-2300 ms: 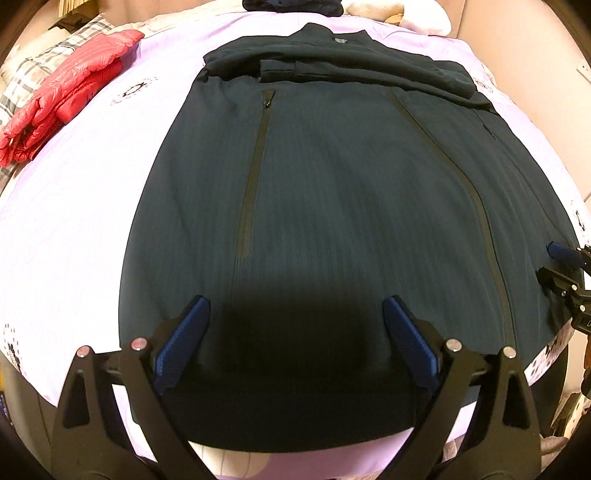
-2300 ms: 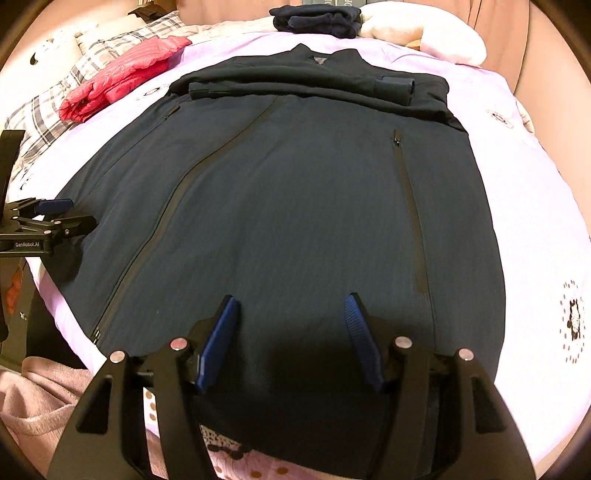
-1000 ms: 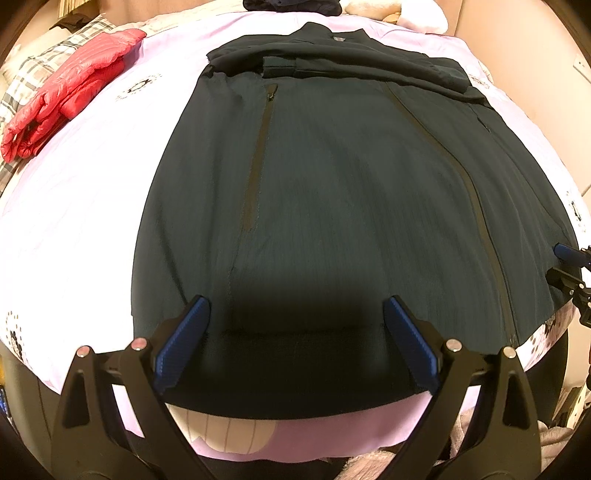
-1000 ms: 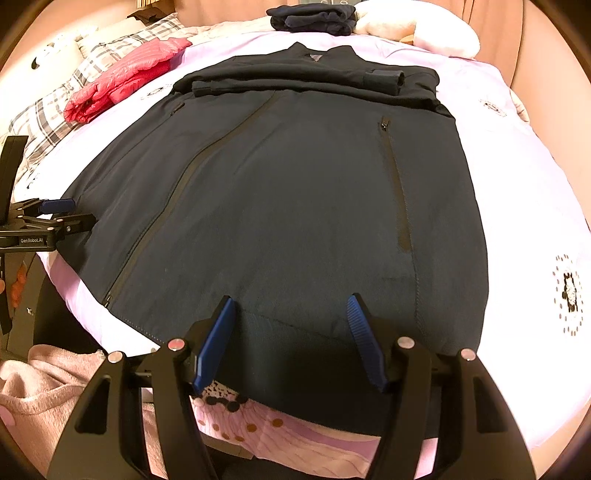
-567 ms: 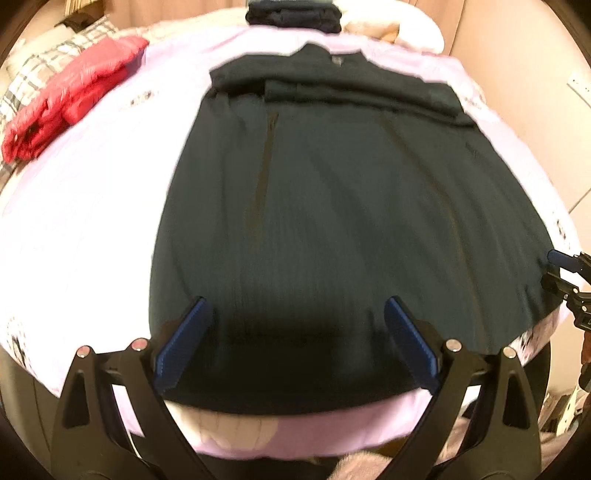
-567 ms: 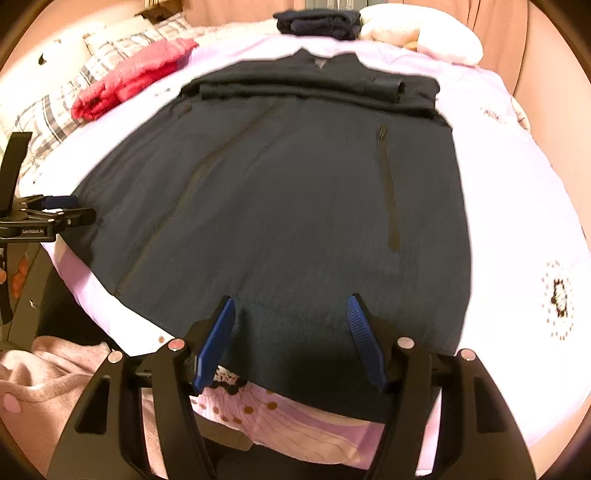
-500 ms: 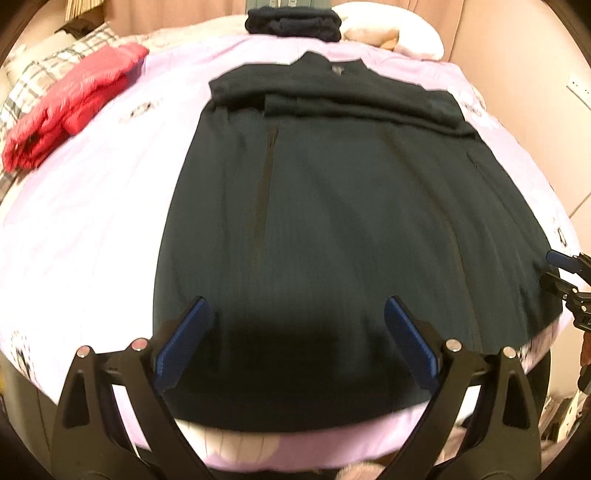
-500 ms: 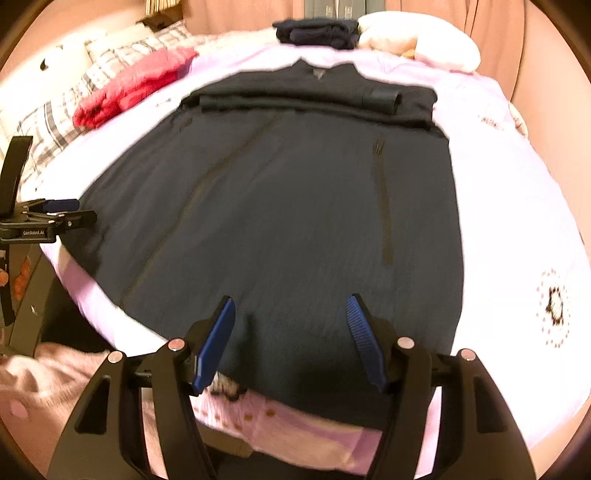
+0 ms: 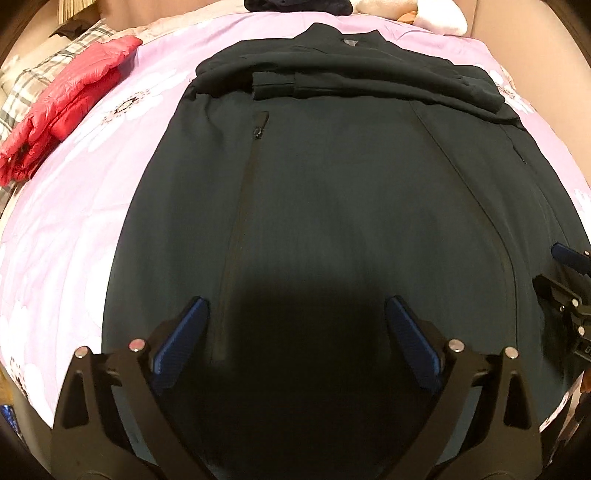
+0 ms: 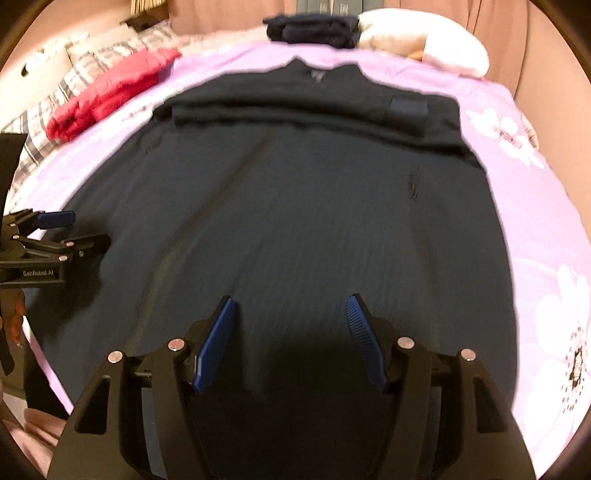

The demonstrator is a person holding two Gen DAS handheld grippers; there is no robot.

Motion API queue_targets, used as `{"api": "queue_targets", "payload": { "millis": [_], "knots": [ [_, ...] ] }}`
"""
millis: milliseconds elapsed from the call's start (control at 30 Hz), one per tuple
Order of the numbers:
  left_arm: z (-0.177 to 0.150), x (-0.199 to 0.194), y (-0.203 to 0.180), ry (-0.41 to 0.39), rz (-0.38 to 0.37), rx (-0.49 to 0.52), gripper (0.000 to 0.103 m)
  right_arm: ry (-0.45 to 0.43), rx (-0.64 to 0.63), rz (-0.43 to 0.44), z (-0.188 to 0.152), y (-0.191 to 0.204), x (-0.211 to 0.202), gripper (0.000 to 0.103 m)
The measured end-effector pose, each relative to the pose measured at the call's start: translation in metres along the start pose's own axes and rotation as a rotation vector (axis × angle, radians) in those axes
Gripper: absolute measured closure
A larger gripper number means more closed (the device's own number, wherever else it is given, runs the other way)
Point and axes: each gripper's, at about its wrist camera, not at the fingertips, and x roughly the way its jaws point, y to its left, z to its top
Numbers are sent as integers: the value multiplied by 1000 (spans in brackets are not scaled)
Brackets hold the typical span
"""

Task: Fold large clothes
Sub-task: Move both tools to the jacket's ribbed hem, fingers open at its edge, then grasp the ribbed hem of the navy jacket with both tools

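A large dark jacket [image 9: 332, 192] lies flat on the lilac bed, front up, with its sleeves folded across the chest near the collar [image 9: 347, 40]. It also fills the right wrist view [image 10: 295, 221]. My left gripper [image 9: 297, 314] is open and empty, low over the jacket's hem on its left half. My right gripper [image 10: 291, 314] is open and empty, low over the hem on the right half. Each gripper shows at the edge of the other's view: the right gripper [image 9: 569, 273] and the left gripper [image 10: 55, 236].
A red puffer jacket [image 9: 62, 110] lies at the far left of the bed sheet [image 9: 66, 221], beside a plaid pillow [image 10: 92, 74]. Folded dark clothes [image 10: 314, 29] and a white pillow [image 10: 424, 48] sit at the head of the bed.
Both grippers drew back toward the bed's foot edge, then came forward and lower over the jacket's hem. Both stayed open. The jacket has not moved.
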Motion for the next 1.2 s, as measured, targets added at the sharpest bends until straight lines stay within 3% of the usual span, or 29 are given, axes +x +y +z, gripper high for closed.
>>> {"api": "queue_targets", "payload": {
  "millis": [133,233,400,467,567,633,700,767,967,1200],
  "knots": [
    [-3,-10,13,-10,-23,-25,4,4,14,42,-6,-7,-10,35],
    [-5,-19,37,-36,18,-70,3,-34,79,77,-12,-30,-35,35],
    [-8,-30,92,-47,2,-210,2,-34,186,-16,-25,-81,-58,35],
    [-10,-31,115,-37,-62,-281,2,-33,255,-34,-32,-104,-64,35],
    [-16,-28,146,-17,-232,-400,2,-49,382,-17,-45,-139,-72,35],
    [-18,-27,153,-17,-254,-413,2,-55,453,2,-51,-156,-72,35],
    [-19,-24,155,-4,-306,-409,2,-42,533,57,-60,-172,-68,35],
    [-21,-17,156,20,-407,-423,2,-22,574,139,-68,-176,-62,35],
    [-19,-9,148,31,-522,-400,2,15,484,307,-65,-152,-51,35],
    [-1,6,135,53,-618,-378,2,35,455,380,-45,-143,-34,34]
  ]
}}
